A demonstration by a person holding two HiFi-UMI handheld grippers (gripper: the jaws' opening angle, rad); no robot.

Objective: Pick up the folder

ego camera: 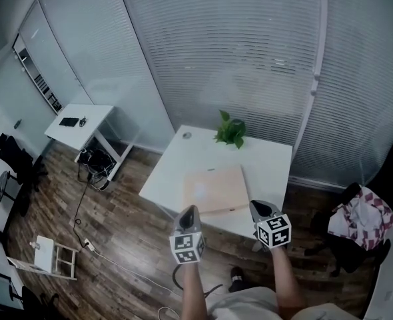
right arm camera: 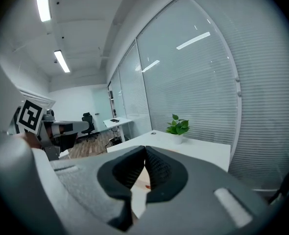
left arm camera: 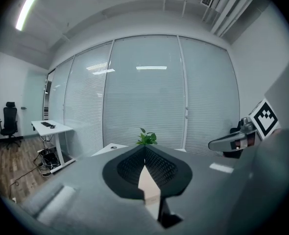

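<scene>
The folder lies flat on the white table, on the half nearest the person and close to the near edge. It is turned slightly askew to that edge. I cannot tell whether a corner overhangs. That spot probably helps, since a flat, thin thing is easiest to take from an edge that jaws can get around.

A potted plant stands at the table's far edge, well apart from the folder. It is out of the way of any reach from the near side.

The left gripper hangs just off the table's near edge, by the folder's near left corner. The right gripper is at the same edge, by the folder's near right corner. Both point across the table and a little downward, which lines them up with the folder's near edge rather than its top.

Each pair of jaws is pressed together with nothing between them, and the tan folder shows only beyond the tips. Neither gripper touches it.

By my reckoning the pickup is not yet begun. The jaws would have to part before they can take the folder's edge. With one gripper at each corner, it looks like a two-handed lift that keeps the folder level.
</scene>
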